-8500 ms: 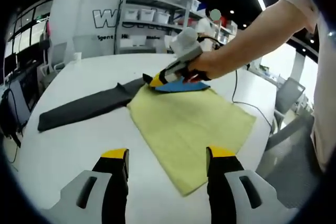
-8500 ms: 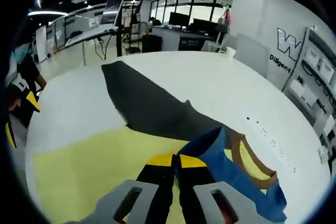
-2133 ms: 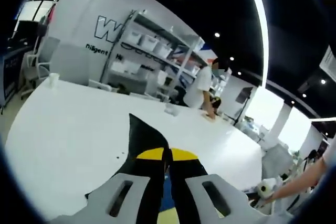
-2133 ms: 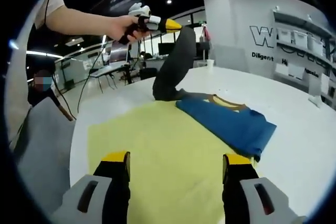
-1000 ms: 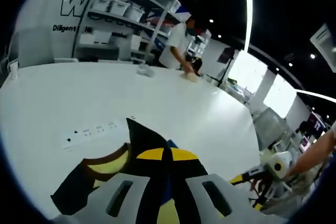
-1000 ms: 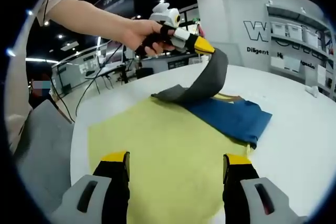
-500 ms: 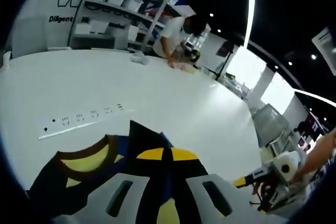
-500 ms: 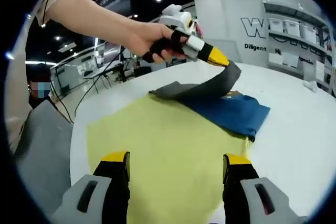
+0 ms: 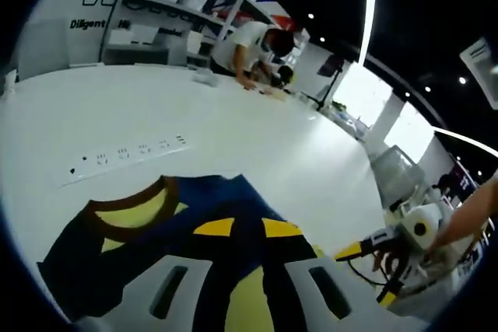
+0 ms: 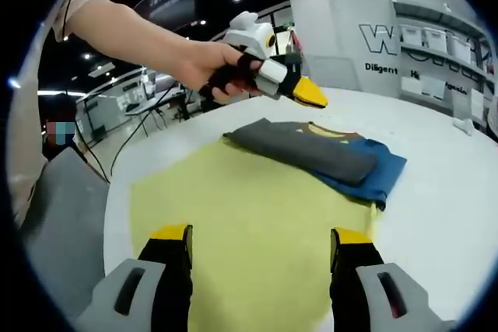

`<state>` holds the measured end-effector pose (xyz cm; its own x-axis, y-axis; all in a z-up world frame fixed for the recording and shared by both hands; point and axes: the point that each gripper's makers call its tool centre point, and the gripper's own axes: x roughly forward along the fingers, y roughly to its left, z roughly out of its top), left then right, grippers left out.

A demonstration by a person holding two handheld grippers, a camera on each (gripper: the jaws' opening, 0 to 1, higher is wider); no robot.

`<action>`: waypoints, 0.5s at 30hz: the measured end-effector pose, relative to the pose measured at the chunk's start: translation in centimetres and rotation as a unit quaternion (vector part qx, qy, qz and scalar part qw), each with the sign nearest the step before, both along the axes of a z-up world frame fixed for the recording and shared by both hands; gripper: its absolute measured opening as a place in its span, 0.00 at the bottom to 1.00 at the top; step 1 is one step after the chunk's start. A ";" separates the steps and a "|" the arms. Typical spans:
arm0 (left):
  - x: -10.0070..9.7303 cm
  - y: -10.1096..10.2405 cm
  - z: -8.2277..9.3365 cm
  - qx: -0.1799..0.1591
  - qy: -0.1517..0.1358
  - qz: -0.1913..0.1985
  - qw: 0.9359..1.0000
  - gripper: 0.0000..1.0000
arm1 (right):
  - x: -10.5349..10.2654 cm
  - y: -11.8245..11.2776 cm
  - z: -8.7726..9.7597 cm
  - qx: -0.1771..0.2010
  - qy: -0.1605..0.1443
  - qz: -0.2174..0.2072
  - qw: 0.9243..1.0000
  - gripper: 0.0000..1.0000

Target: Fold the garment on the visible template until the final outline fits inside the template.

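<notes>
Spanning both views, a white round table [image 10: 467, 200] carries the work. On it, in the right gripper view, lies the yellow template sheet [image 10: 249, 231], flat and reaching from near the table's edge toward the folded garment. The garment, a blue T-shirt [image 10: 373, 172] with a brown-trimmed yellow collar, rests at the far corner of the template, its blue edge reaching over the sheet's edge onto the white surface. A dark grey fold of fabric [image 10: 299, 149] lies flat across the top of the T-shirt.

The person's left arm [image 10: 132, 33] enters from the upper left of the right gripper view and extends out over the template; the hand [image 10: 226, 68] wraps the handle of the left gripper [image 10: 309, 95], whose yellow-tipped jaws point downward and hang just above the grey fold, apart from it, and appear slightly parted. In the left gripper view the collar [image 9: 128, 207] lies just ahead of those jaws.

The right gripper [image 10: 261, 242] sits low over the near part of the template, its two yellow-capped jaws spread wide with nothing between them. A power strip [image 9: 124, 157] lies on the table beyond the collar.
</notes>
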<state>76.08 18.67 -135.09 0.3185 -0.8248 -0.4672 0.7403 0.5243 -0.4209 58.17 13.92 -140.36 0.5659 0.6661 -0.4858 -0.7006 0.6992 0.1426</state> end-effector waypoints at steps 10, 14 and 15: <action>0.8 7.9 -0.4 0.016 -0.006 0.062 0.998 0.09 | 0.5 0.8 0.2 -0.003 -0.003 0.013 1.000 0.70; 1.3 11.3 -0.7 0.022 -0.005 0.099 0.995 0.10 | 0.6 1.2 0.2 -0.005 -0.004 0.019 1.000 0.70; 1.5 12.0 -0.7 0.023 -0.007 0.107 0.994 0.10 | 0.6 1.3 0.3 -0.005 -0.004 0.020 1.000 0.70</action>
